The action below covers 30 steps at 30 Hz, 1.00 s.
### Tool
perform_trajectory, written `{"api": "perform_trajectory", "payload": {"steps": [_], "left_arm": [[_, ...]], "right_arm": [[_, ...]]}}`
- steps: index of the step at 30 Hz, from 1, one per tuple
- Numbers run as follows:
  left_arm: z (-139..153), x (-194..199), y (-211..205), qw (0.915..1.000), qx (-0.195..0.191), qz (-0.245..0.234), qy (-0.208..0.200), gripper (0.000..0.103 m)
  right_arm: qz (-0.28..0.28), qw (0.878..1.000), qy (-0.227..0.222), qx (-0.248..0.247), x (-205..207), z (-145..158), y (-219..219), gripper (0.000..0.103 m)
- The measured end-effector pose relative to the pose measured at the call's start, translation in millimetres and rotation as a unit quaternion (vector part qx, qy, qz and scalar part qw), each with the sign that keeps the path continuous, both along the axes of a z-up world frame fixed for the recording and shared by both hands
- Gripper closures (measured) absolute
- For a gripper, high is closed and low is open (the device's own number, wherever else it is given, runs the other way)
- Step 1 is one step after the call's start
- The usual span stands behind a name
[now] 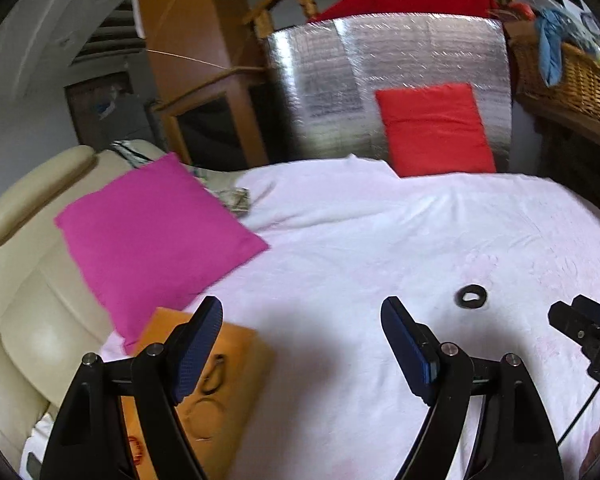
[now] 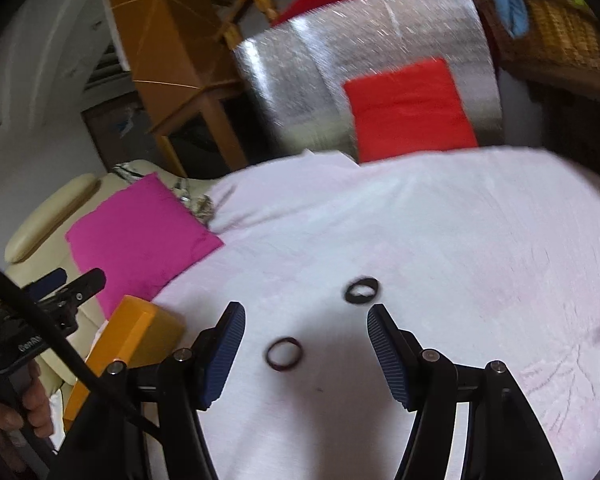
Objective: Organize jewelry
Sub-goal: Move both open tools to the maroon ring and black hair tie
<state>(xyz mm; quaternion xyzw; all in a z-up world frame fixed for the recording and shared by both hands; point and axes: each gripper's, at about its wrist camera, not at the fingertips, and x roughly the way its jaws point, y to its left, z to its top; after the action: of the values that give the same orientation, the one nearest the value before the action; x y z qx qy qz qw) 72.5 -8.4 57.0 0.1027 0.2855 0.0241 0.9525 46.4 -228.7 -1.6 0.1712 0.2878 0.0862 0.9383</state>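
dark ring (image 2: 284,354): flat on the white cover, between the right gripper's fingers, touching neither; reddish-brown tint, blurred.
black ring (image 2: 362,290): flat on the same cover, just beyond the right finger's tip, apart from the dark ring; from the left wrist view (image 1: 471,296) lies ahead and right of the left gripper.
orange box (image 1: 212,392): at the cover's left edge, lid off or open top, cannot tell which; thin dark loops inside, blurred, type unclear; partly behind the left gripper's left finger. solid orange block from the right wrist view (image 2: 140,336).
right gripper (image 2: 306,354): spread wide, holding nothing, blue ribbed pads (image 2: 224,354) either side of the dark ring, low over the cover.
left gripper (image 1: 302,354): spread wide, holding nothing, left finger over the orange box, right finger over bare cover.
white cover (image 1: 360,240): wrinkled cloth over the work surface, faint pink marks toward the right.
pink cushion (image 1: 152,240): on the cover's left side, corner just beside the orange box, overlapping the cream sofa (image 1: 24,280).
red cushion (image 1: 434,128): upright at the far edge, leaning on a silver foil panel (image 1: 340,80).
wicker basket (image 1: 568,76): far right, raised, blue cloth hanging over its rim.
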Motion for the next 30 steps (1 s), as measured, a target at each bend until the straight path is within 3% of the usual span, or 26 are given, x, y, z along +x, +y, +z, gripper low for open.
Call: {"api": "perform_trajectory", "payload": {"steps": [8,18,23,25,30], "left_arm": [[-30.8,30.8,-31.3,0.9996,-0.002,-0.022,0.015,0.021],[-56.7,41.8,-29.6,0.9985,-0.018,-0.030,0.041,0.021],[-82.2,55.4,-18.4,0.9941,-0.042,-0.040,0.091,0.021],[-98.9,65.6,-13.0,0.9910,-0.035,-0.028,0.126,0.021],[-117.8,79.0,-7.8,0.9861,-0.026,-0.030,0.161,0.021]], "right_arm": [[-0.043,0.998,0.032,0.023,12.8,-11.6,-43.1,0.036],[-0.050,0.997,0.056,0.024,22.8,-23.5,-39.8,0.036],[-0.057,0.996,0.068,0.018,25.9,-30.6,-39.3,0.036],[-0.064,0.995,0.079,0.019,28.1,-35.3,-42.1,0.036],[-0.082,0.988,0.120,0.052,35.4,-50.6,-54.9,0.036]]}}
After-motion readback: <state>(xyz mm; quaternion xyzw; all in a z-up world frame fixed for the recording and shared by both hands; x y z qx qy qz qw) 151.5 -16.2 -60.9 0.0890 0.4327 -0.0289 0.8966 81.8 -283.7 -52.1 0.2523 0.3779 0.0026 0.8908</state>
